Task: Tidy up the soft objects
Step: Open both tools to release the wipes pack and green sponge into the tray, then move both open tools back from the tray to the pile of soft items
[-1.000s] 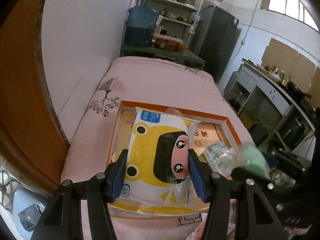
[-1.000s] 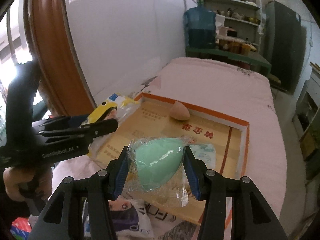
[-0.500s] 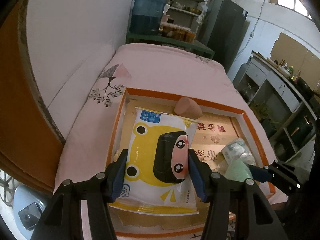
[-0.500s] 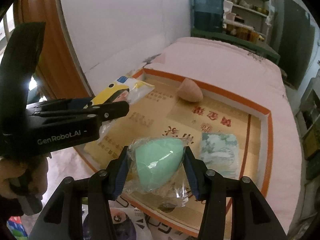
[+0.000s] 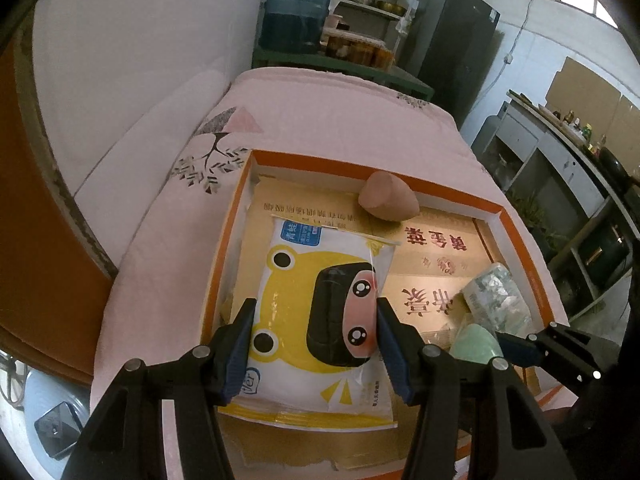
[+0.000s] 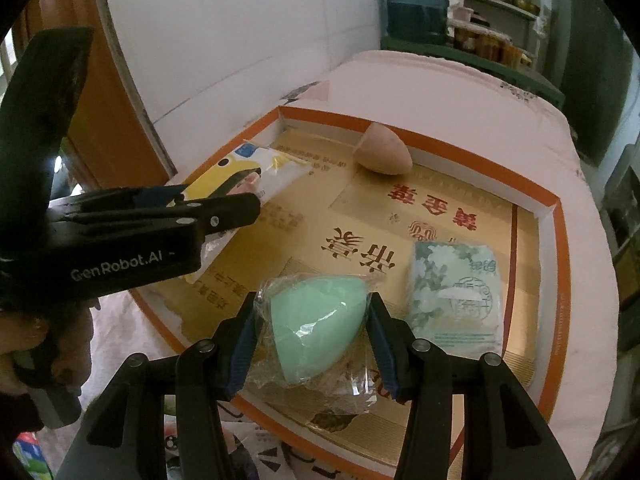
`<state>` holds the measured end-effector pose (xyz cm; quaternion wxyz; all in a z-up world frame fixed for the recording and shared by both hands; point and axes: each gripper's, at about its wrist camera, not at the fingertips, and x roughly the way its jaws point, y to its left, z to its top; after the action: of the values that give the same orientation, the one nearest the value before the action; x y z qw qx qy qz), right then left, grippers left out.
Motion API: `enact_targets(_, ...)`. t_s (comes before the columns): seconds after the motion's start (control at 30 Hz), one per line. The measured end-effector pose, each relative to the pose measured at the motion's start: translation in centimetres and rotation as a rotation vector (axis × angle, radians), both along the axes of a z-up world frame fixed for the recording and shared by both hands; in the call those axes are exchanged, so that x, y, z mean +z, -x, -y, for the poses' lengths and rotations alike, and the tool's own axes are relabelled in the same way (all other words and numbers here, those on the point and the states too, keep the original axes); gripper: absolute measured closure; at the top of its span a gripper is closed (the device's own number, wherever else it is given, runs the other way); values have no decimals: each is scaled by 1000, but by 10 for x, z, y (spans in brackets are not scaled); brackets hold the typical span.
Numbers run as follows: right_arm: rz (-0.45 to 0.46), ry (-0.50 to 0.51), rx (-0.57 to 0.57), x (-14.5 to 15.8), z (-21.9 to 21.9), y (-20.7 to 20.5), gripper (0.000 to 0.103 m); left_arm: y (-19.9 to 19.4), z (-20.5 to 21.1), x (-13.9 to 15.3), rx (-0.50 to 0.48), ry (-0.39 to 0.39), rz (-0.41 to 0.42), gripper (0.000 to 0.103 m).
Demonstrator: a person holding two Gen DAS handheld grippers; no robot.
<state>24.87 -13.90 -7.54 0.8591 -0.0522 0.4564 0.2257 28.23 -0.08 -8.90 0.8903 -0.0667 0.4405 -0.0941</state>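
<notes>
You are lowering both things closer into the orange box. Your left tongs are squeezing the frog pack, lower middle. Your right tongs are squeezing the green sponge. Letting go looks next.

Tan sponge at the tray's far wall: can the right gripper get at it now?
Probably not yet: the right gripper is shut on the green sponge. The path to the tan sponge looks clear.
</notes>
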Motion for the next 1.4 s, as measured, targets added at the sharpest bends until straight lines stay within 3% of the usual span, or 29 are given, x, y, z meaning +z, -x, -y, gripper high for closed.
enact_targets(0.3,-15,6,1,-7,1,0,50,-6,5,-9,-27,-15,-20,46)
enact_targets(0.63,-3,25,35,-7,-1,7,43,-5,11,-11,-92,-49,-28,45)
enact_targets(0.73,13,36,41,-4,-1,11,33,-2,8,-9,-85,-20,-10,42)
enact_targets(0.83,29,48,45,-2,-1,16,32,4,5,-3,-88,-16,38,37)
enact_targets(1.03,53,39,40,8,3,23,31,17,11,18,-134,-87,145,32)
enact_targets(1.23,61,29,29,19,9,31,31,33,12,27,-141,-83,138,32)
enact_targets(1.4,93,2,-11,39,21,49,31,53,1,38,-89,-11,149,34)
